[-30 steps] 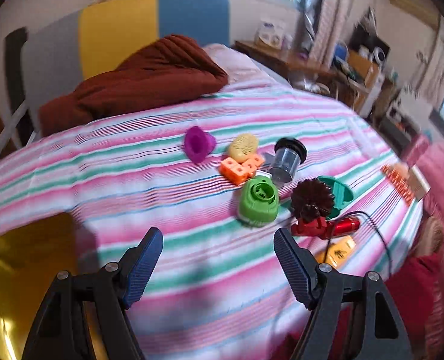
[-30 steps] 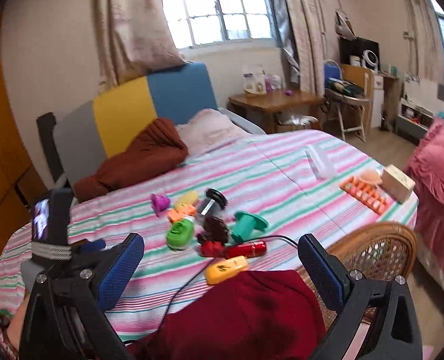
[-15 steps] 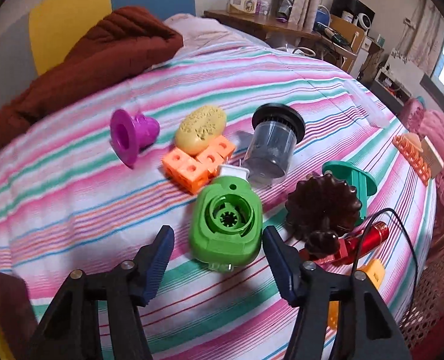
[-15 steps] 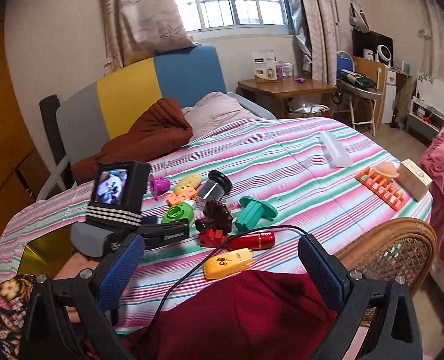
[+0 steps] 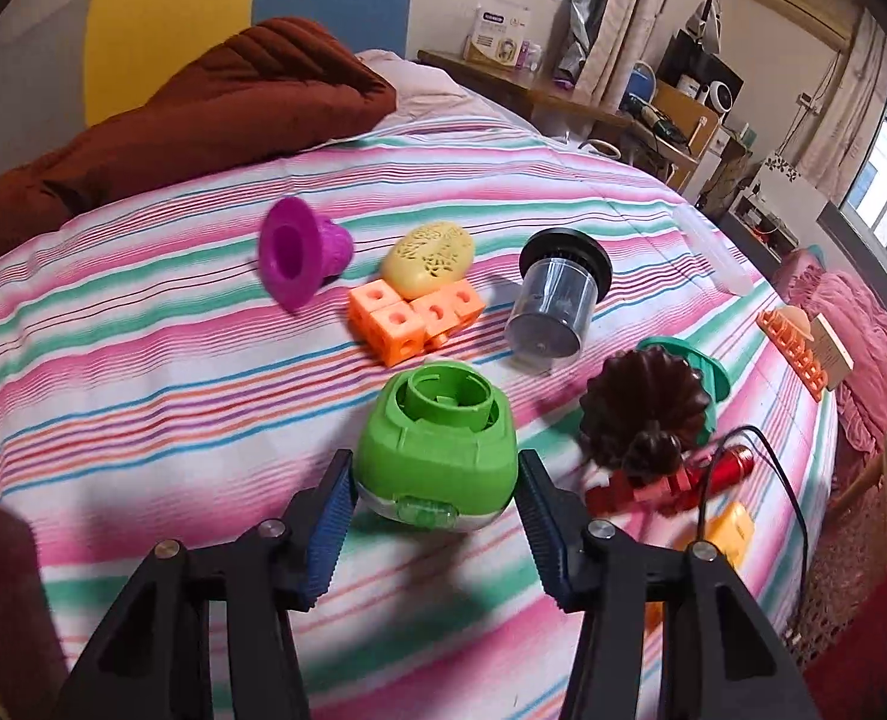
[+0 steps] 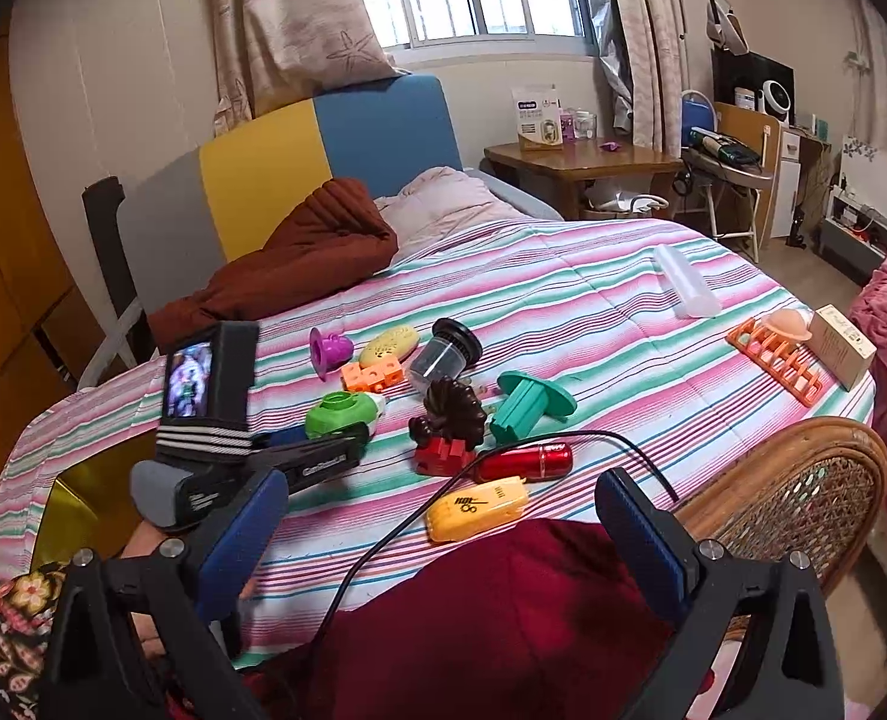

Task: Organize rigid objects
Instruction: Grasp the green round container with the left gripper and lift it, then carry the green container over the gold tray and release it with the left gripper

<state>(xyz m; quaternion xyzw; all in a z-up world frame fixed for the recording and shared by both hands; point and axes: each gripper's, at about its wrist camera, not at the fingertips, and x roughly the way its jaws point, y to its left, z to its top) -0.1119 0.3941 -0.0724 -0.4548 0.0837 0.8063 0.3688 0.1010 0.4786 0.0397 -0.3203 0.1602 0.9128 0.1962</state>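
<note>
A green round plastic part (image 5: 437, 438) lies on the striped bedspread (image 5: 143, 372). My left gripper (image 5: 434, 498) is open, its blue pads on either side of the part, close to it or just touching. Behind it lie orange cubes (image 5: 410, 315), a yellow oval case (image 5: 428, 252), a purple cup (image 5: 299, 252), a clear jar with a black lid (image 5: 557, 300), a brown fluted mould (image 5: 644, 414) and a teal piece (image 5: 707, 366). My right gripper (image 6: 437, 534) is open and empty over a red cloth (image 6: 503, 618), near the bed's front edge. The green part also shows in the right wrist view (image 6: 338, 414).
A red tube (image 6: 524, 462), a yellow clipper (image 6: 479, 507) and a black cable (image 6: 383, 546) lie near the front edge. An orange rack (image 6: 773, 354), a box (image 6: 842, 345) and a clear tube (image 6: 683, 282) lie at the right. A wicker chair (image 6: 803, 492) stands beside the bed.
My left gripper has moved forward and down to the green part, which now sits between its pads. The right gripper has hardly moved.
</note>
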